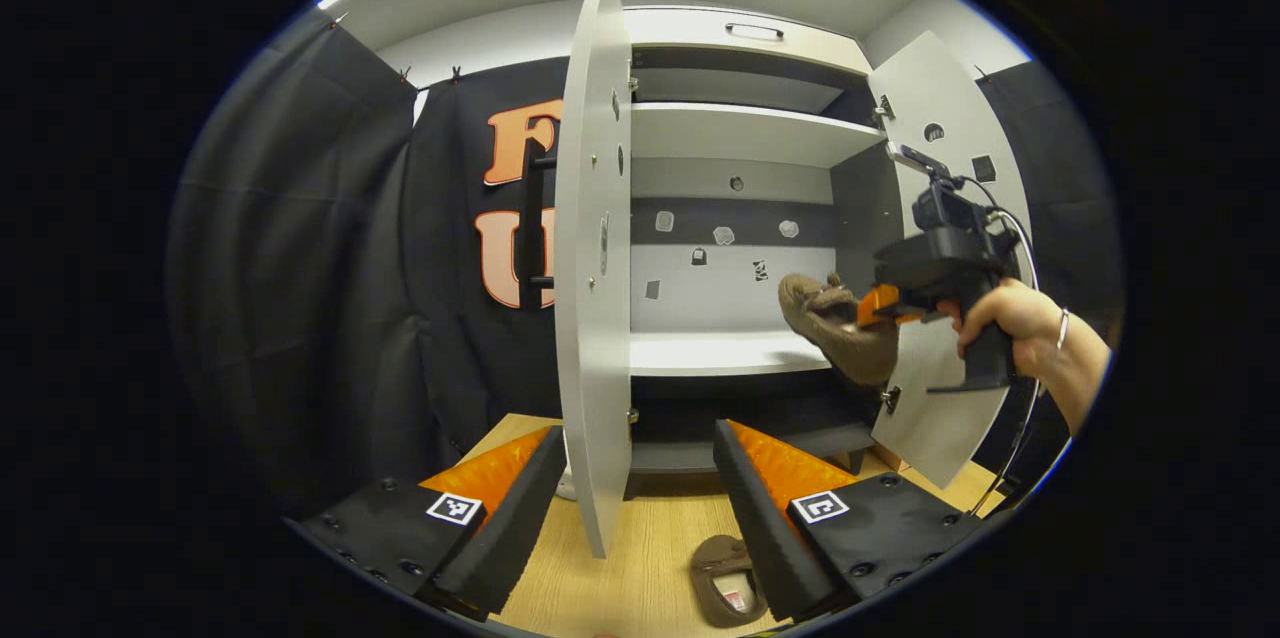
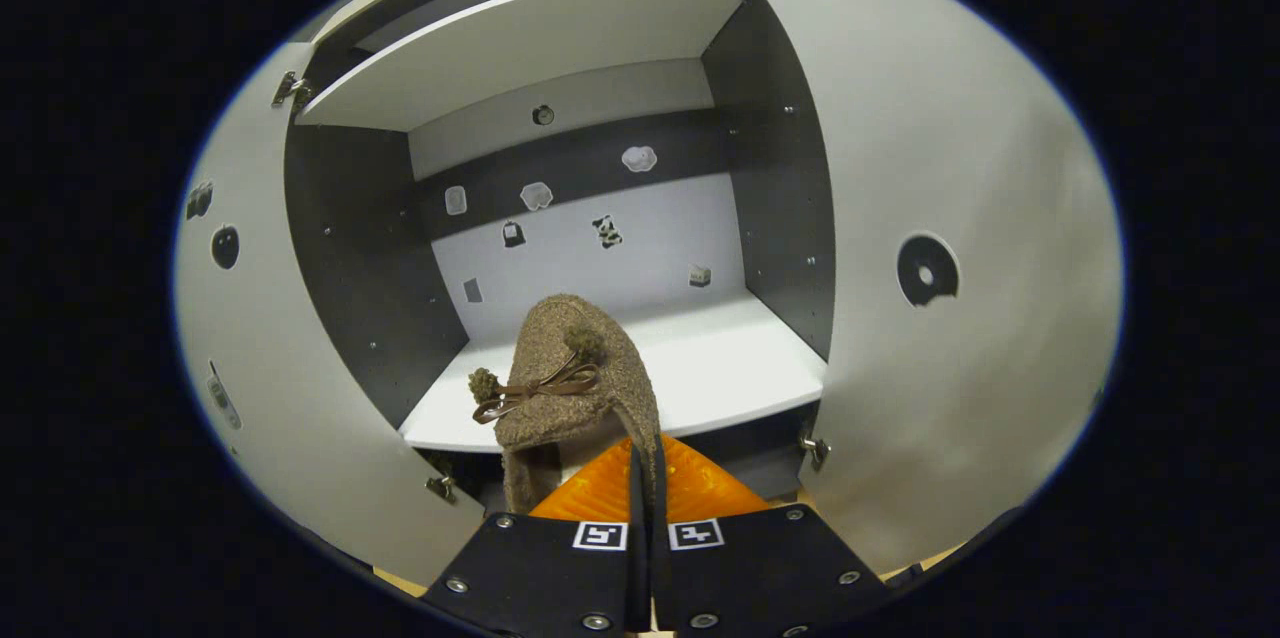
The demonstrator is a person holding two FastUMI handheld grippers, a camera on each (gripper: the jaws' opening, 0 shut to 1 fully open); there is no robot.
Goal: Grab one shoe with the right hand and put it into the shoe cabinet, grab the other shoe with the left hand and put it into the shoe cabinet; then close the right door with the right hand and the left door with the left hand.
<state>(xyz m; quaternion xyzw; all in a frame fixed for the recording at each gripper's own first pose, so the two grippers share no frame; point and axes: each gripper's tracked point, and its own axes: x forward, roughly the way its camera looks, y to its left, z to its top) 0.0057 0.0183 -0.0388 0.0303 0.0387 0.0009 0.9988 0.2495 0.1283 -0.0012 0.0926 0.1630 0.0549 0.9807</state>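
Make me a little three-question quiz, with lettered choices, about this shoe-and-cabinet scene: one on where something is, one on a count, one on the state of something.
1. Where is the second shoe?
A. on the wooden floor before the cabinet
B. on the top shelf
C. held in the left gripper

2. How many cabinet doors stand open?
A. none
B. one
C. two

3. What is the right gripper doing?
A. hanging open
B. shut on a brown shoe
C. pushing a door

Answers:
1 A: it lies on the floor between the left gripper's spread fingers.
2 C: the left door and right door are both swung out.
3 B: its fingers pinch the held shoe in front of the white shelf.
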